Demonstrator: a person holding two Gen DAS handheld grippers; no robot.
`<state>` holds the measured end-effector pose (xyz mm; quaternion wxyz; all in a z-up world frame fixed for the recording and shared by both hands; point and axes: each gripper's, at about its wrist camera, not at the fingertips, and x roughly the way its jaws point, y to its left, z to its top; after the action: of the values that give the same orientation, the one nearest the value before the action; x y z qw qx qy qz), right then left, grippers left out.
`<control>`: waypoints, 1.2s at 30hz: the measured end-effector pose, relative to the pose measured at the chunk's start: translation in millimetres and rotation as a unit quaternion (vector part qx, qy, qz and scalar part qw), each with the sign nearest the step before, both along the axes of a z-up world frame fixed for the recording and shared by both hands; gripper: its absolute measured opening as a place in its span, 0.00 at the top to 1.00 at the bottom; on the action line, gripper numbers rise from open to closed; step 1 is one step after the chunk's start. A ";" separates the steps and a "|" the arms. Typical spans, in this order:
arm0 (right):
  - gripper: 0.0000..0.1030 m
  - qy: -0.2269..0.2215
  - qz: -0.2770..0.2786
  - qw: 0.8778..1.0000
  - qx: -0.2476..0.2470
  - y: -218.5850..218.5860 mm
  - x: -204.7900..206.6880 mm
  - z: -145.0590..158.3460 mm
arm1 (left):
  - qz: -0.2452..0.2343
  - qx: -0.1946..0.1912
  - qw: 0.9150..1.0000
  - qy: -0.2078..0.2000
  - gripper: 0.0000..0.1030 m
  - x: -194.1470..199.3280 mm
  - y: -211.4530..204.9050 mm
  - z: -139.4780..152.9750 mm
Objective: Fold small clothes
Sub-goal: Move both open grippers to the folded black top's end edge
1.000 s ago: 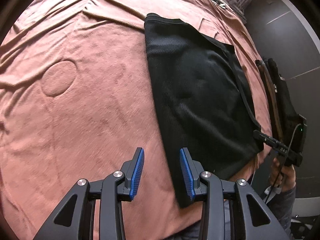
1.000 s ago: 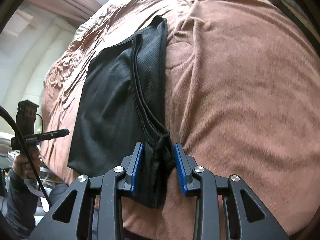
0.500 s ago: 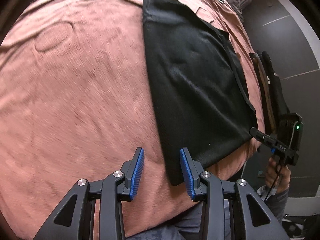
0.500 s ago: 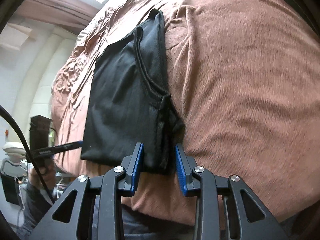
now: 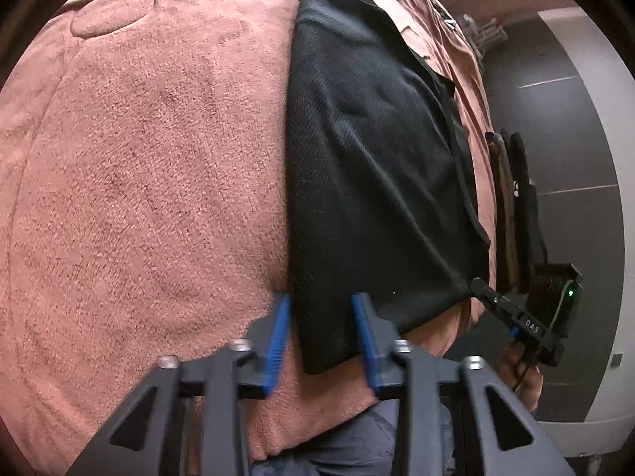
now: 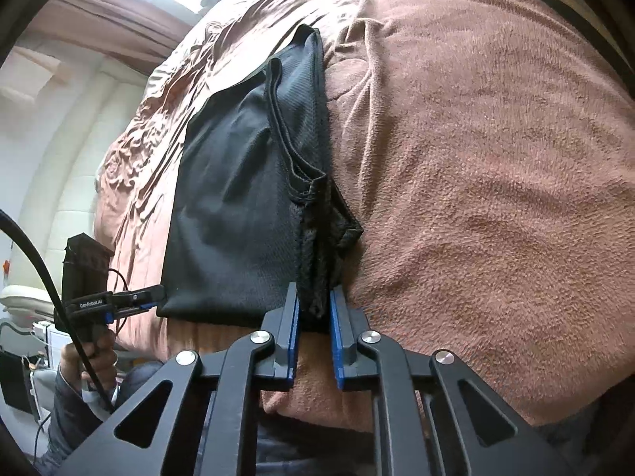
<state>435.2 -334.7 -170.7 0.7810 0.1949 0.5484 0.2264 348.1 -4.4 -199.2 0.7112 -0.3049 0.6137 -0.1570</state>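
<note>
Black garment (image 5: 377, 182) lies flat, folded lengthwise, on the pink blanket (image 5: 151, 166), its short end at the near edge of the bed. Left claw (image 5: 321, 329) has just been closing; its blue pads bracket the near left corner of the garment, cloth between them, apparently pinched. Right claw (image 6: 313, 317) has likewise just closed, narrow, clamped on the bunched seam at the near right corner (image 6: 317, 261).
</note>
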 end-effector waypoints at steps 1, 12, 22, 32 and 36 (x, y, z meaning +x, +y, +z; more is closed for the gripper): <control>0.92 -0.002 0.002 1.000 -0.001 1.9 -1.1 1.8 | -0.003 -0.005 1.000 0.002 0.93 -0.3 -1.0 -0.9; 0.92 -0.003 0.041 0.999 0.002 17.0 -12.3 5.2 | -0.028 0.011 0.999 -0.029 0.95 -13.9 15.0 21.4; 0.92 0.011 0.089 0.996 0.016 26.4 -19.7 -1.8 | -0.042 0.008 0.999 -0.032 0.95 -40.8 35.3 28.7; 0.41 -0.008 0.080 0.997 0.006 13.1 2.2 13.5 | -0.038 0.045 0.997 -0.045 0.88 -42.5 57.9 42.5; 0.38 -0.022 0.058 0.997 0.038 4.8 28.7 21.1 | -0.016 0.041 0.997 -0.063 0.54 -26.9 68.1 50.4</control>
<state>463.9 -330.0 -149.5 0.7706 0.1872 0.5324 0.2962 321.2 63.6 -148.8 0.7578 -0.2548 0.5784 -0.1623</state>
